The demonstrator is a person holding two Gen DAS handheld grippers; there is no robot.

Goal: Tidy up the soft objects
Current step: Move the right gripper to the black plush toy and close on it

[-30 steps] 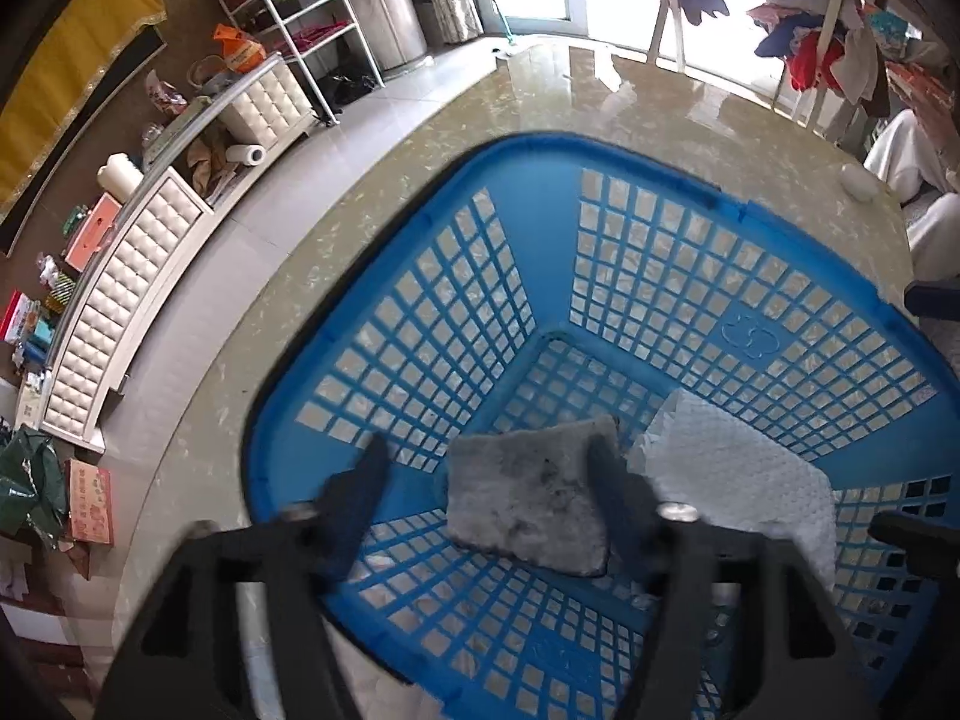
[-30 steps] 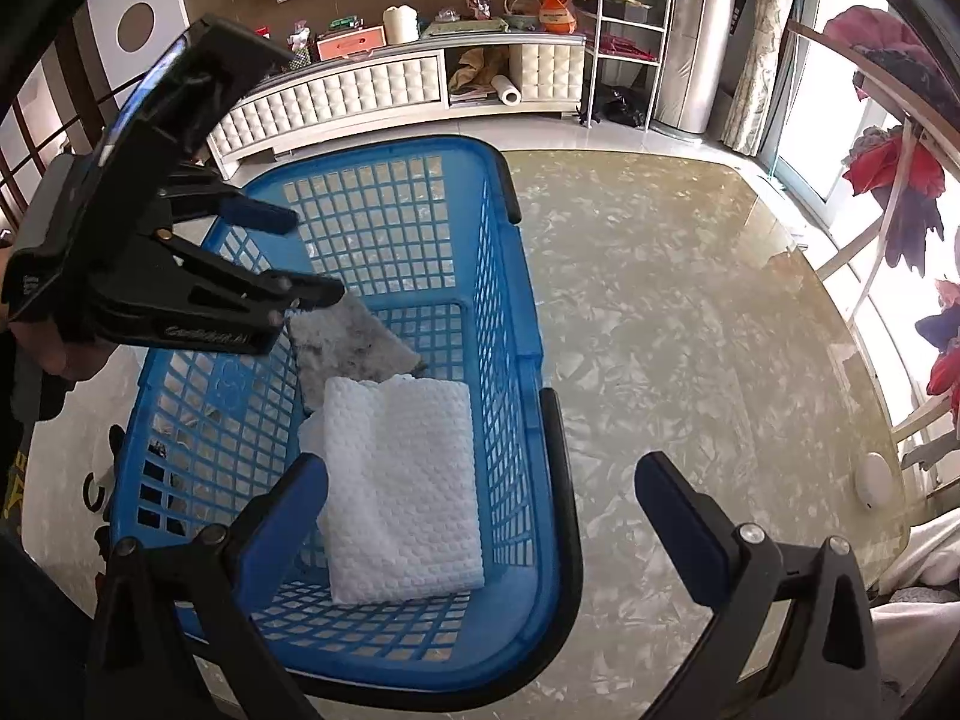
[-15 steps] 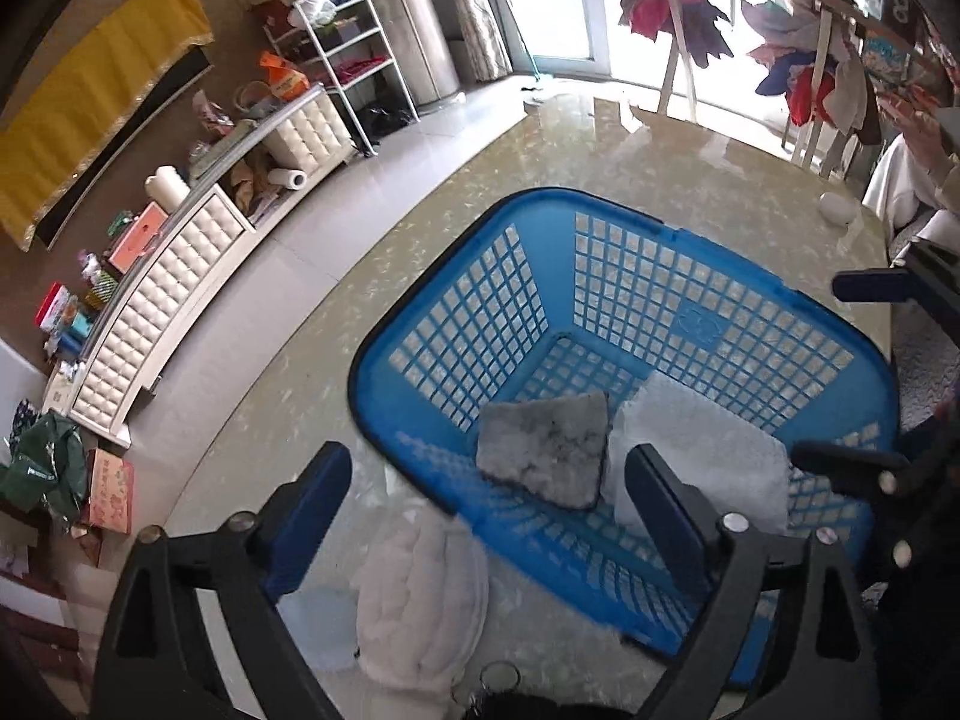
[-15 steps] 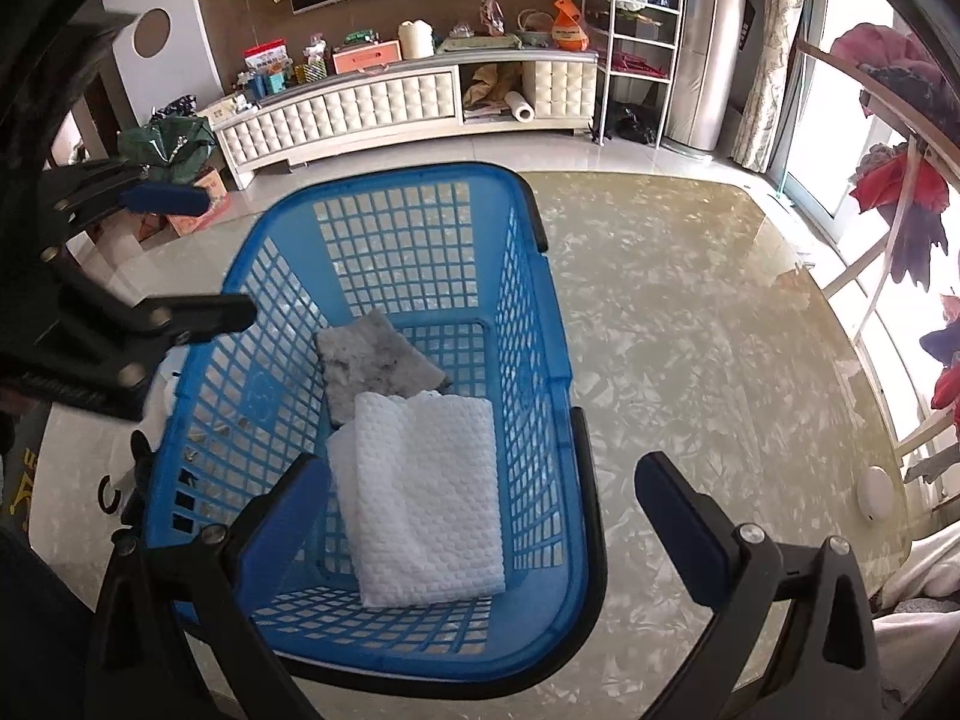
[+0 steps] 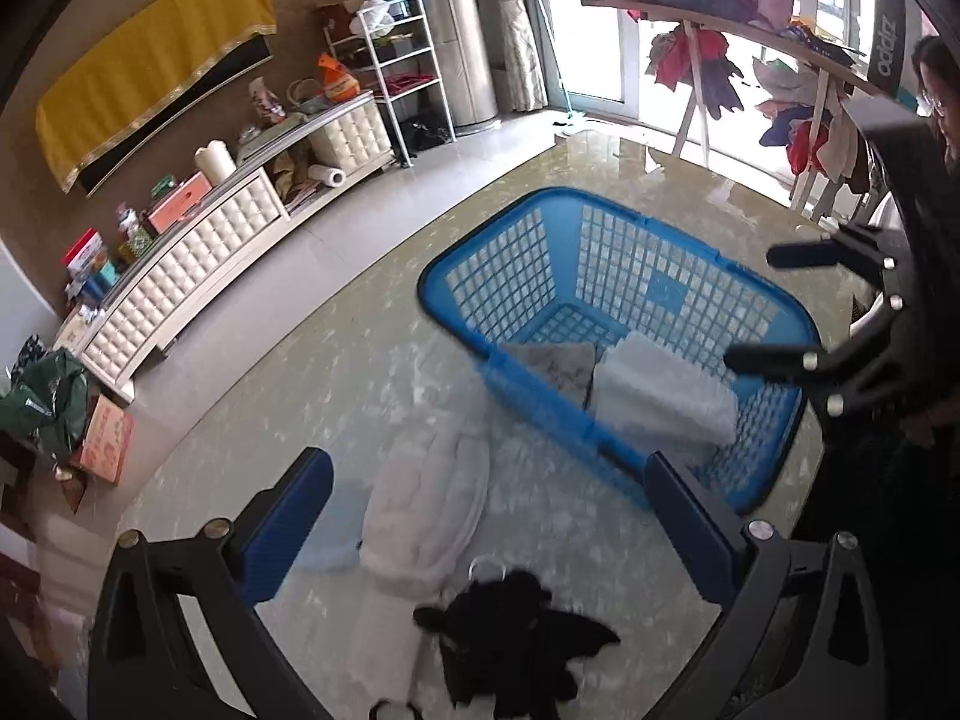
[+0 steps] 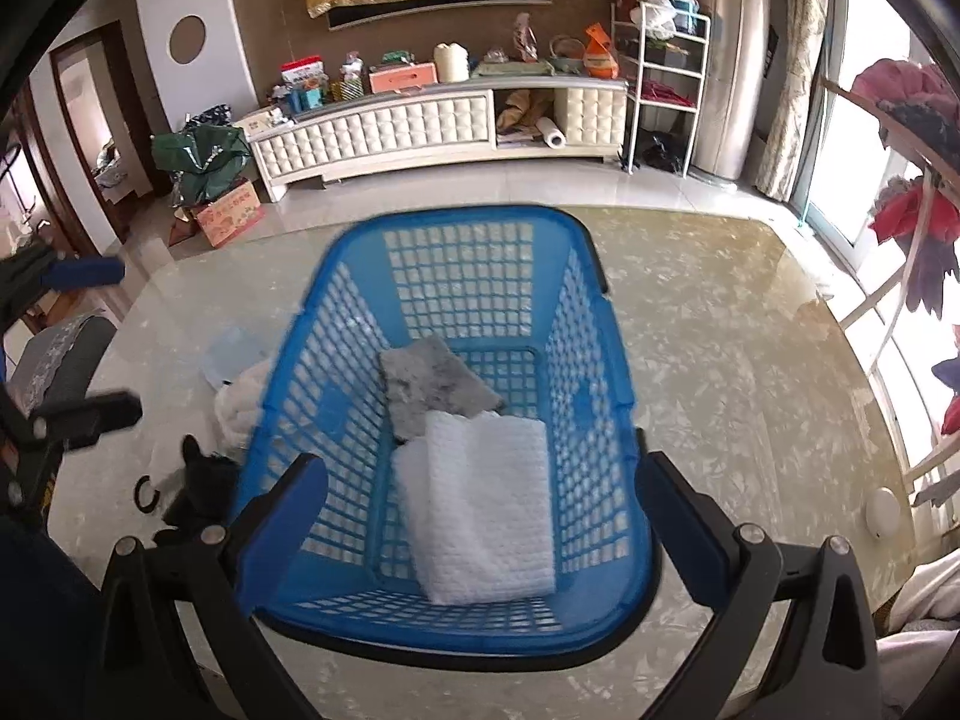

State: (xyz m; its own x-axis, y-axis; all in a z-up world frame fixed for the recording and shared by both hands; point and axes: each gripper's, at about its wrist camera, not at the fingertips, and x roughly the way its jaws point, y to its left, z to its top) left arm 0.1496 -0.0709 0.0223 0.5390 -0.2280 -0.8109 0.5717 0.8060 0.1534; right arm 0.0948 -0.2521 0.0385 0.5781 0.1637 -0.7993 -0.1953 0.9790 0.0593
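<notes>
A blue basket (image 5: 654, 228) (image 6: 456, 222) stands on the marble table. Inside lie a grey cloth (image 5: 555, 363) (image 6: 435, 387) and a folded white towel (image 5: 660, 393) (image 6: 486, 504). Outside the basket, on the table, lie a white fluffy cloth (image 5: 426, 504) (image 6: 240, 402), a black cloth (image 5: 516, 642) (image 6: 201, 486) and a pale blue cloth (image 5: 336, 531) (image 6: 231, 354). My left gripper (image 5: 492, 522) is open and empty above these loose cloths. My right gripper (image 6: 480, 522) is open and empty over the basket's near end.
The marble table (image 6: 720, 360) runs to the right of the basket. A white cabinet (image 6: 420, 120) and a wire shelf (image 6: 666, 72) stand on the far side of the room. A clothes rack (image 5: 750, 48) stands by the window. A small white disc (image 6: 885, 510) lies at the table's right edge.
My left gripper has let go of the grey cloth in the basket, opened, and pulled back up and left over the loose cloths. My right gripper has drawn back slightly.
</notes>
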